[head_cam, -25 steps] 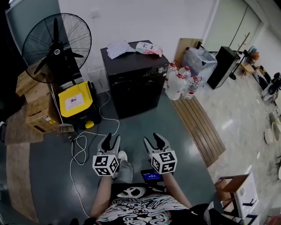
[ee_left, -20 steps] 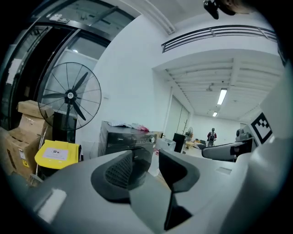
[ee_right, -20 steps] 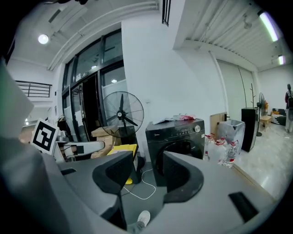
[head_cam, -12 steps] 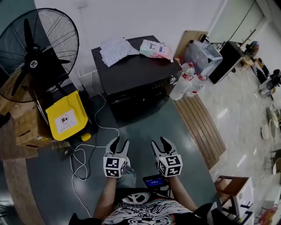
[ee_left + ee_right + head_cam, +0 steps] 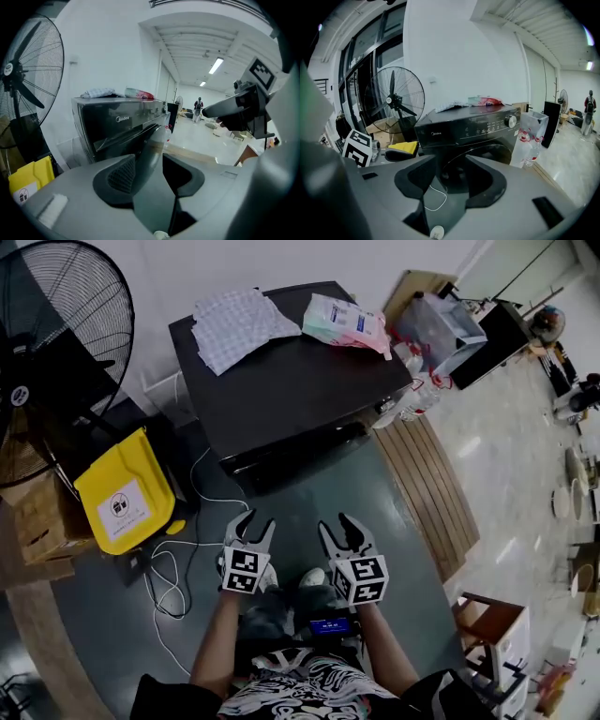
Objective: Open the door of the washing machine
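The black front-loading washing machine (image 5: 281, 381) stands against the white wall, ahead of both grippers. Its round door (image 5: 490, 157) lies flat in the front panel below the control strip. My left gripper (image 5: 251, 524) and right gripper (image 5: 340, 526) hover side by side over the grey floor, a short way in front of the machine and touching nothing. Both are open with nothing between the jaws. In the left gripper view the machine (image 5: 117, 124) shows from its left corner. A checked cloth (image 5: 234, 324) and a pink packet (image 5: 345, 322) lie on its lid.
A large floor fan (image 5: 47, 343) and a yellow machine (image 5: 122, 502) stand to the left, with a white cable (image 5: 178, 559) looped on the floor. Water bottles (image 5: 412, 395), a clear bin (image 5: 445, 329) and wooden boards (image 5: 427, 493) sit to the right.
The washing machine has come much nearer and larger in the head view. Both grippers have come forward toward it, side by side, with their jaws as wide as before.
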Action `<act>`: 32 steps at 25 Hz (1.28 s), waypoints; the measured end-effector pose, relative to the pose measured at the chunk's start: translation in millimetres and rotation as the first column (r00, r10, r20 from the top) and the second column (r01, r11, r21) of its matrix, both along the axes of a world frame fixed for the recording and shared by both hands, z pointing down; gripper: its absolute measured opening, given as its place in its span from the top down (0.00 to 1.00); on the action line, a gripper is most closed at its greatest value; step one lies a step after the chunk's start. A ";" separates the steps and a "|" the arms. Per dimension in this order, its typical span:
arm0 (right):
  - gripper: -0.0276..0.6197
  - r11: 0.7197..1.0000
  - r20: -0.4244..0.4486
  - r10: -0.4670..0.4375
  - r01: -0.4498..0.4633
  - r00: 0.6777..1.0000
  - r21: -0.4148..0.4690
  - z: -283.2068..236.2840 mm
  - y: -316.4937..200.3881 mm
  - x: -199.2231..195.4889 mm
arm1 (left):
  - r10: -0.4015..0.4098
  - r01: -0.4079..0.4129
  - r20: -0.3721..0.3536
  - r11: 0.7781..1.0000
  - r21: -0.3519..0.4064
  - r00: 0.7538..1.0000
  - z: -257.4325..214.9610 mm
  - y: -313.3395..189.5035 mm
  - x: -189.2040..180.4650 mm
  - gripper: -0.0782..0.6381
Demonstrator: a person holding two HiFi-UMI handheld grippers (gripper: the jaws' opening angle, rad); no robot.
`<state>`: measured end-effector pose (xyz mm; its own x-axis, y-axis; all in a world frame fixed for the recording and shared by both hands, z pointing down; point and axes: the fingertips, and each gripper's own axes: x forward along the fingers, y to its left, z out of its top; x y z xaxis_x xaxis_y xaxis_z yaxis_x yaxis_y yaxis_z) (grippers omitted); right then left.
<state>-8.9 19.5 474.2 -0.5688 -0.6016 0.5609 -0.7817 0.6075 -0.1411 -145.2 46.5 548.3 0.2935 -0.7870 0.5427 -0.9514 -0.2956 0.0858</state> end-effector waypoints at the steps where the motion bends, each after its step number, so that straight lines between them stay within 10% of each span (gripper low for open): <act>1: 0.65 1.000 -0.002 0.000 0.000 1.000 -0.003 2.1 -4.8 0.0 | -0.001 0.001 -0.001 1.000 -0.010 1.000 6.5 -7.3 -1.1 0.64; 32: 0.67 0.981 -0.019 -0.049 0.045 0.999 -0.188 121.2 -53.0 61.0 | -0.022 0.040 0.095 0.982 -0.185 0.995 169.5 -119.9 6.9 0.67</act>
<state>52.1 -33.5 595.3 -0.5793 -0.4574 0.6747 -0.7572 0.6084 -0.2378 -138.4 -73.4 717.8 0.2127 -0.6773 0.7043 -0.9663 -0.2530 0.0486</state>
